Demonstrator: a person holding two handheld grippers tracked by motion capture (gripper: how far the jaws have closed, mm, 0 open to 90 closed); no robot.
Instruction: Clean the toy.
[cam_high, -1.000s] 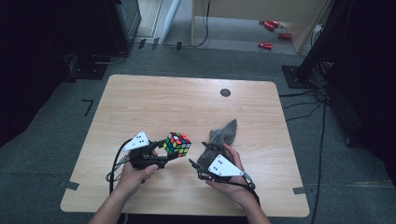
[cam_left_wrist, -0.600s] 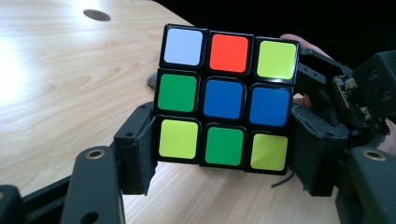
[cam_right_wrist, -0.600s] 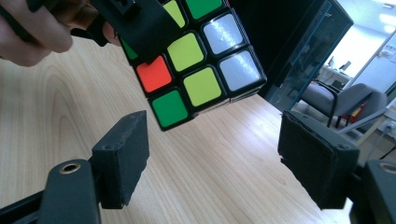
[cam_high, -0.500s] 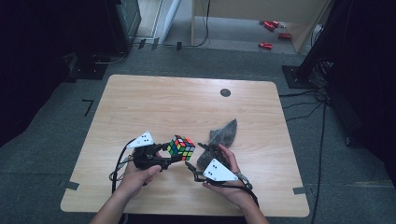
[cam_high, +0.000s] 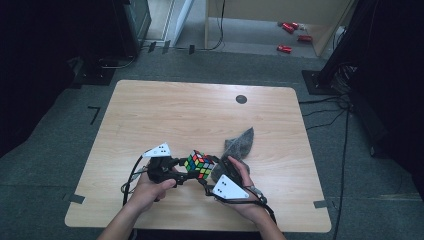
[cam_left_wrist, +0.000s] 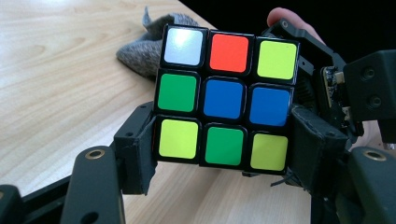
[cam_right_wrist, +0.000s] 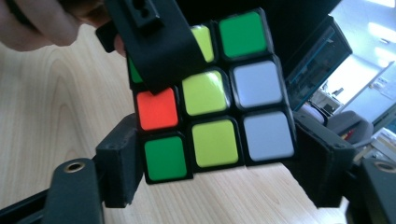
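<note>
Both grippers clamp the puzzle cube (cam_high: 199, 165) from opposite sides, holding it just above the near part of the wooden table (cam_high: 180, 115). Left gripper (cam_left_wrist: 224, 151): pads pressed on the cube's bottom layer; right gripper (cam_right_wrist: 215, 158) likewise grips the lowest row facing it. A grey cloth (cam_high: 239, 145) lies crumpled just behind the right hand (cam_high: 245, 192).

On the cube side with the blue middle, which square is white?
The top-left square of the cube, seen in the left gripper view. It is the only white one; the rest are orange, yellow, green or blue.
</note>
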